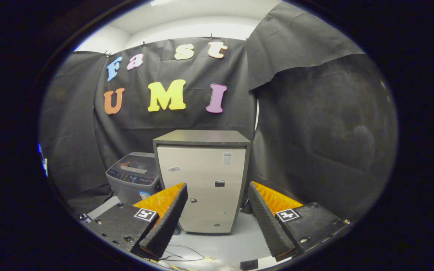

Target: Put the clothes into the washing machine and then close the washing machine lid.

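Observation:
A small grey washing machine (134, 177) stands on the floor, far beyond my left finger and beside a cabinet. Its lid lies flat over the top, and something reddish shows through the lid's window. My gripper (217, 192) is open, its two fingers spread wide with nothing between them. It is held well back from the machine and points at the cabinet.
A tall grey cabinet (202, 177) with a dark top stands straight ahead, just right of the washing machine. Black cloth walls close the booth behind and to the right. Thin cables (179, 256) lie on the pale floor (236, 241) below the fingers.

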`<state>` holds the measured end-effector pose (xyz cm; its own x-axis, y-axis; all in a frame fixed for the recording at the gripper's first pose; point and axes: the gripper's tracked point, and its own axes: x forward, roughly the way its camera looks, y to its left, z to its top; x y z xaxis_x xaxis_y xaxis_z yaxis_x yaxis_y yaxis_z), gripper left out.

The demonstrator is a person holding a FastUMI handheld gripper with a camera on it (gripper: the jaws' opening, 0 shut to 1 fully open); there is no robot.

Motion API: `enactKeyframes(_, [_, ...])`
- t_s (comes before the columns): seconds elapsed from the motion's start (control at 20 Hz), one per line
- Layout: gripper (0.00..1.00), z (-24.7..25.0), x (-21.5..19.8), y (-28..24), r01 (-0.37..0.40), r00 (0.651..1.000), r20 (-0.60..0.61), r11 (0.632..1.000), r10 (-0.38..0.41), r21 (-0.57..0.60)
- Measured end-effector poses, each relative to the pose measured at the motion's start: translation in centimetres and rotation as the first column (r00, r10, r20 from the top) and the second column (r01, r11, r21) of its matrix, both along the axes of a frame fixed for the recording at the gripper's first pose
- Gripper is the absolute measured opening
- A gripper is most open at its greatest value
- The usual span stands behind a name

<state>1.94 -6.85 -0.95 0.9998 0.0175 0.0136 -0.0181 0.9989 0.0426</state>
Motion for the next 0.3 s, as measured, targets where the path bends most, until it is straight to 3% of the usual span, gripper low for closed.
enactKeyframes(0.3, [1.00,0.61,-0.85,0.18,-0.017,1.000,0.009,1.000,0.017,-0.008])
